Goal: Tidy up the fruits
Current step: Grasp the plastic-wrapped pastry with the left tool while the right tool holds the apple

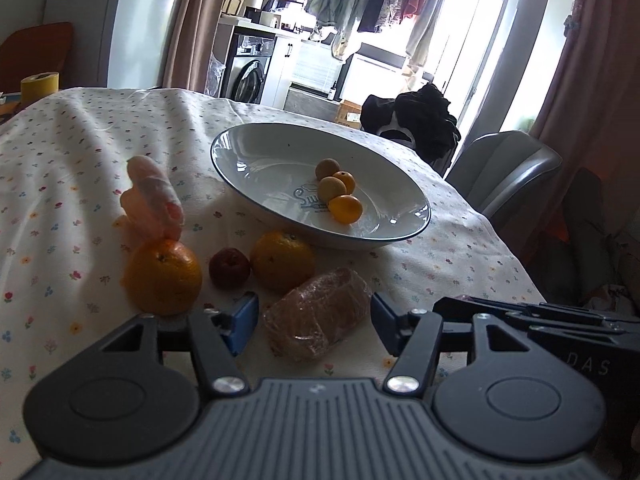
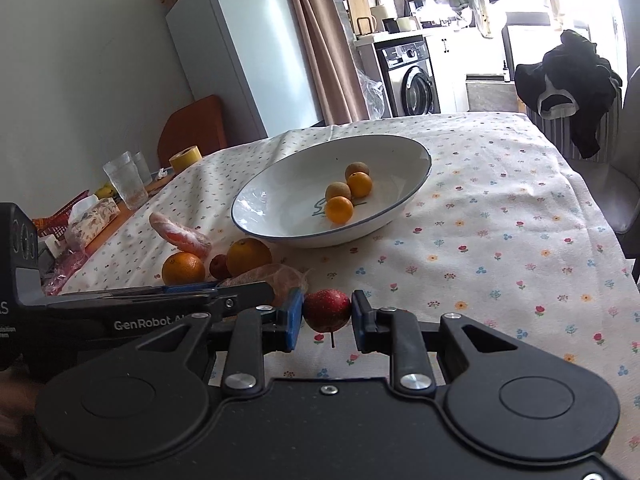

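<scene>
Right gripper is clamping a small red fruit, stem pointing to 6 o'clock; left gripper is gaping wide around a wrapped brown fruit, long axis running 2 to 8 o'clock.

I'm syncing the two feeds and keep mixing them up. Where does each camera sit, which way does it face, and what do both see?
Left wrist: sits on the left claw, low over the table, facing the plate and laundry window; its open fingers straddle a wrapped brown item; the other claw's body shows at right.
Right wrist: sits on the right claw, facing the plate and washing machine; its fingers hold a small red fruit; the left claw's body crosses at left.
Shared: plate, its four small fruits, two oranges, floral cloth.
</scene>
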`<state>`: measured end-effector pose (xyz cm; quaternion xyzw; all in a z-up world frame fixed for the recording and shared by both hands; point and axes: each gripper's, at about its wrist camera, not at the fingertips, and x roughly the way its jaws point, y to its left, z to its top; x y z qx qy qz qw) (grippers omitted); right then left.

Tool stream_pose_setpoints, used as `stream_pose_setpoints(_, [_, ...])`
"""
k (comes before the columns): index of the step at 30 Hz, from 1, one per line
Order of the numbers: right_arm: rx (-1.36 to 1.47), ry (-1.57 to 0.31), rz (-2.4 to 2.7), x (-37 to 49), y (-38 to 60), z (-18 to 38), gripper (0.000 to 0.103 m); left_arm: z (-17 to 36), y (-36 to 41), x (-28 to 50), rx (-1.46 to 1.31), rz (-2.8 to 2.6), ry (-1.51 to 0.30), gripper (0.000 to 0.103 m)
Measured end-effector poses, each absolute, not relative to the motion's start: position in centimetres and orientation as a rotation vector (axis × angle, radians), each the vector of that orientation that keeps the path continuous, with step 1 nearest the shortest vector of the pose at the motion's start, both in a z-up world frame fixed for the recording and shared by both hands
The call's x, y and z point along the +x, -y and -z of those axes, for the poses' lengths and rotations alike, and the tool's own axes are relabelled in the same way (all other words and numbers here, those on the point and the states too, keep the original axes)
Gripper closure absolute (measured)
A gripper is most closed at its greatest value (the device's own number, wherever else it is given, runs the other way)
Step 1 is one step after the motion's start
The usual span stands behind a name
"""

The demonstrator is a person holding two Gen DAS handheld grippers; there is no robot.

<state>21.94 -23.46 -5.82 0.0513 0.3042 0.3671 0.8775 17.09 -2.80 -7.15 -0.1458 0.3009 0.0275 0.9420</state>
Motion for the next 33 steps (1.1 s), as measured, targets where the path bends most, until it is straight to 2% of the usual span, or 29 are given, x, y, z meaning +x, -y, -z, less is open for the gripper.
stream_pose_setpoints(21, [0.129, -0.633, -0.778, 21.9, 23.9, 6.0, 0.078, 7.6, 5.4, 16.7, -0.142, -0.018, -0.627, 0.042])
stream_pose_setpoints(22, [0.126, -0.634, -0.779, 21.9, 23.9, 6.0, 0.078, 7.6, 5.4, 16.7, -0.143, -0.022, -0.624, 0.044])
stream_pose_setpoints(24, [0.119, -0.637, -0.788, 21.6, 23.7, 5.9, 0.077, 7.7, 5.1, 16.7, -0.155, -0.040, -0.621, 0.055])
stream_pose_setpoints(25, [0.113, -0.638, -0.794, 21.4, 23.6, 5.8, 0.076, 7.6, 4.8, 16.7, -0.163, -0.047, -0.621, 0.066])
stream_pose_setpoints(26, [0.107, -0.636, -0.797, 21.2, 23.6, 5.8, 0.074, 7.6, 4.4, 16.7, -0.179, -0.046, -0.621, 0.071])
stream_pose_setpoints(33, [0.088, -0.651, -0.830, 20.5, 23.1, 5.6, 0.073, 7.2, 3.2, 15.9, -0.245, -0.026, -0.607, 0.079])
